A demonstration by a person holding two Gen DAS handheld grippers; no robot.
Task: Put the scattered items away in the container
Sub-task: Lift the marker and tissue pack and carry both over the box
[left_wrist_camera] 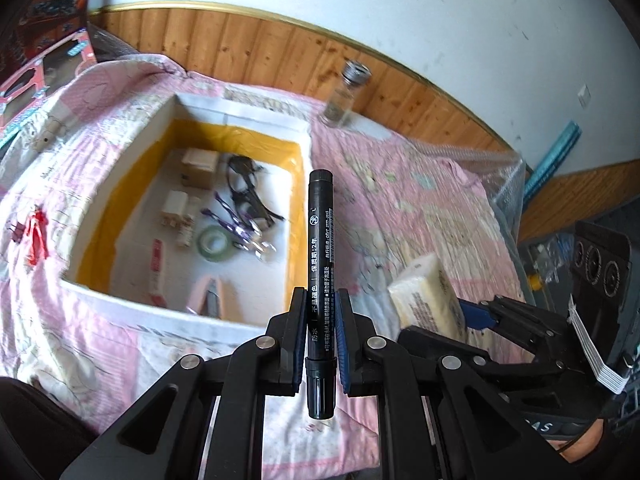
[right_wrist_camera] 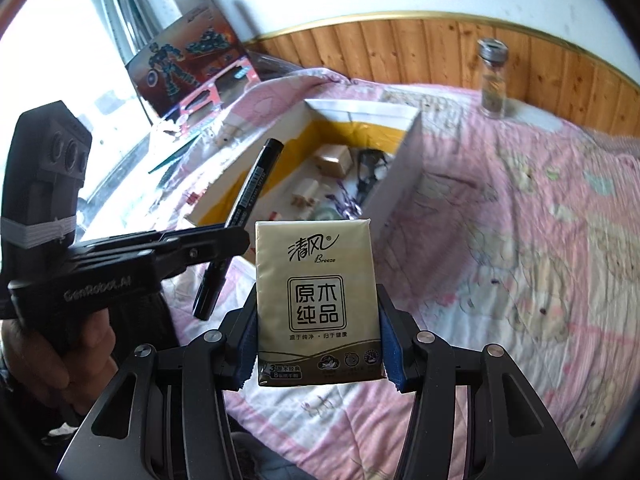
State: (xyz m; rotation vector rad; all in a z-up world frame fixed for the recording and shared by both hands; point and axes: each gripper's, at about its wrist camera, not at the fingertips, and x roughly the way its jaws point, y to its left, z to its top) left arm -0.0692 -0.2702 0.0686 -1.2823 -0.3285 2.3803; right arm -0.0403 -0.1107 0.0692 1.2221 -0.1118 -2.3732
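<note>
- While the right gripper pinches a gold "Breeze" tissue pack, "GenRobot.AI" marks the left gripper.
- Left gripper clamps a black marker.
- At ten o'clock, the white foam box holds glasses and a tape roll.

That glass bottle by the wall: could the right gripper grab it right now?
Probably not yet. The right gripper is shut on the tissue pack, so its jaws are full. The glass bottle stands upright on the pink quilt beyond, with nothing between them.

Glossy black plastic marker; shiny film tissue pack; quilted cloth bedspread; varnished wood panelling.
</note>
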